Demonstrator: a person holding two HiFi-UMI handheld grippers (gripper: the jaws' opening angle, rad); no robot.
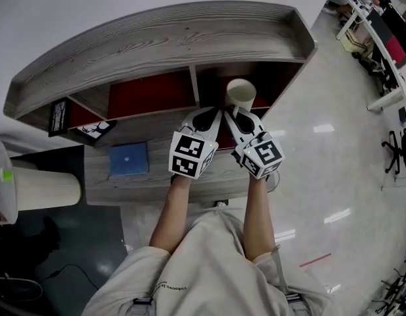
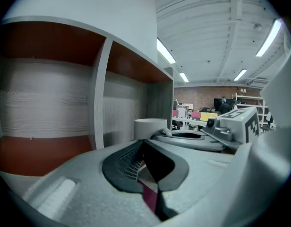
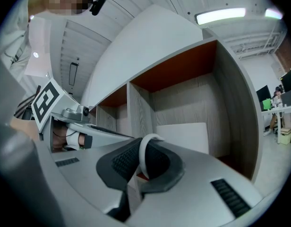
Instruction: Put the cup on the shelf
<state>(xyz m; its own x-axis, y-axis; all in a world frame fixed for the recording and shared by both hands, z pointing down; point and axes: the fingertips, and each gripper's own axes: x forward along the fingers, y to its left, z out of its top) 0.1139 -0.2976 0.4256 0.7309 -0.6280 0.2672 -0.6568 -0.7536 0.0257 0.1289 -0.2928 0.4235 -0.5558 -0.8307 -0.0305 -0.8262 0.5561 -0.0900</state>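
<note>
The cream-white cup [image 1: 240,94] stands upright in the mouth of the right-hand compartment of the grey wood-grain shelf unit [image 1: 157,38], just right of the upright divider. Its base is hidden behind the grippers, so whether it rests on the red-brown compartment floor cannot be told. In the right gripper view the cup's body [image 3: 181,135] shows pale against the compartment's back wall, its lower part cut off by the jaws.

The right gripper [image 1: 232,114] has its jaws closed on the cup's white loop handle [image 3: 144,148], which arches up between the dark pads. The left gripper [image 1: 209,117] sits just to the left, almost touching the right one. Its jaws are drawn together at the tips with nothing between them, and the cup [image 2: 150,126] appears beyond them to the right.

On the lower surface, left of the grippers, lies a flat blue square object [image 1: 128,158]. At the shelf's left end, black-and-white cards [image 1: 97,129] are too small to read.
</note>
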